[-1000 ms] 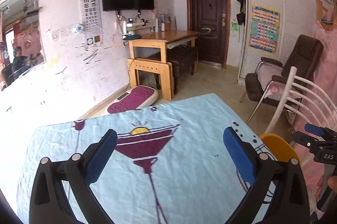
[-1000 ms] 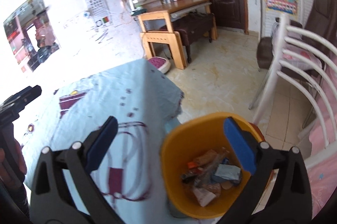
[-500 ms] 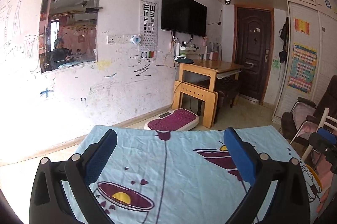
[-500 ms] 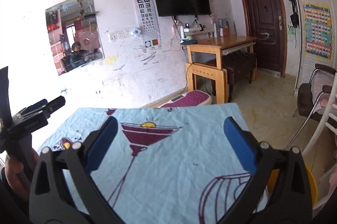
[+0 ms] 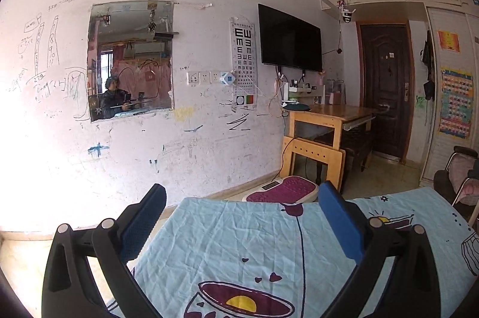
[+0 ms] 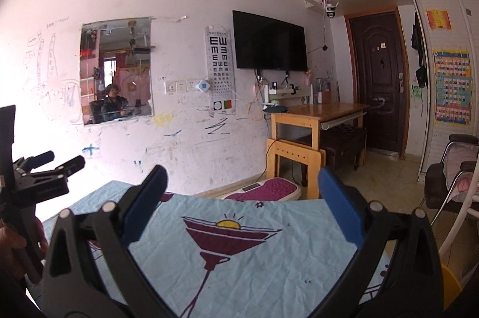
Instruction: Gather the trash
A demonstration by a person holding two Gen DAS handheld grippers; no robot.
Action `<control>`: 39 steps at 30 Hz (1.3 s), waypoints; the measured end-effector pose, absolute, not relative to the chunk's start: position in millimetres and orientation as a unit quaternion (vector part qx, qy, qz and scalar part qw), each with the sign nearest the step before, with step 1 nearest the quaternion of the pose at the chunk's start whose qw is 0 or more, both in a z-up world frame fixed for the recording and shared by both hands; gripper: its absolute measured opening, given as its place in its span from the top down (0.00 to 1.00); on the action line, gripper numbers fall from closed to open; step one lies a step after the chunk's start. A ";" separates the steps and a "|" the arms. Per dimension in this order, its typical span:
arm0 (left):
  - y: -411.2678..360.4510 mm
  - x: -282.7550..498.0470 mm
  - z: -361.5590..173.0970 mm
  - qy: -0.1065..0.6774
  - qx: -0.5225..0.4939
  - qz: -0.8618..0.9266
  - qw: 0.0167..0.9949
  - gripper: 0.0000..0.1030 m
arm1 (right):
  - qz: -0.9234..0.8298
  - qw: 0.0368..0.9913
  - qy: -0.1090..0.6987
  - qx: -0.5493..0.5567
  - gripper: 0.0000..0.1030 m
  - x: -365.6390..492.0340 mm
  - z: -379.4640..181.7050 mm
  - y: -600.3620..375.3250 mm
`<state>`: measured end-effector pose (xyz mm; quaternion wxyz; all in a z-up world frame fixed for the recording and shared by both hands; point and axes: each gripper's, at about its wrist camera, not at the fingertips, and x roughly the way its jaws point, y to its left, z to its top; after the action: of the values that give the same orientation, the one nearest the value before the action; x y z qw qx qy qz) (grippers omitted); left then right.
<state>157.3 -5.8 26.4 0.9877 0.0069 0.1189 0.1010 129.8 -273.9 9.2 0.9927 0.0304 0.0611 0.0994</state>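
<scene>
Both grippers are held level above a table covered by a light blue cloth (image 5: 239,240) printed with maroon cocktail glasses. My left gripper (image 5: 244,219) is open, nothing between its blue pads. My right gripper (image 6: 244,213) is open too and holds nothing. In the right wrist view the left gripper (image 6: 45,168) shows at the left edge, held by a hand (image 6: 12,252). A sliver of the yellow bin (image 6: 450,288) peeks out at the lower right, behind my right finger. No trash shows on the cloth in either view.
A scribbled wall with a mirror (image 5: 130,60) stands beyond the table. A wooden desk (image 5: 326,123), a maroon floor scale (image 5: 284,189), a dark door (image 5: 386,87), a brown armchair (image 6: 449,174) and a white chair frame (image 6: 461,216) lie to the right.
Both grippers have swung left and tilted up, away from the yellow bin, which held wrappers a second ago. The views now face the wall over the cloth. Both stay open.
</scene>
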 end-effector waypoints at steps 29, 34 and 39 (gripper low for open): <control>-3.9 103.6 30.7 0.127 -0.006 0.053 0.990 0.06 | 0.096 0.991 0.092 0.008 0.06 92.2 11.6 -259.9; -8.4 78.0 28.6 0.138 -0.002 0.052 0.989 0.06 | 0.099 0.988 0.116 0.006 0.06 69.7 9.1 -261.9; -13.9 54.9 25.3 0.143 0.005 0.047 0.989 0.06 | 0.102 0.987 0.126 0.004 0.06 50.3 4.1 -263.7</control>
<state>54.9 -13.9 25.3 0.9886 0.0050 0.1432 0.0466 50.3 -263.7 4.1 0.9867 0.0036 0.1259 0.1025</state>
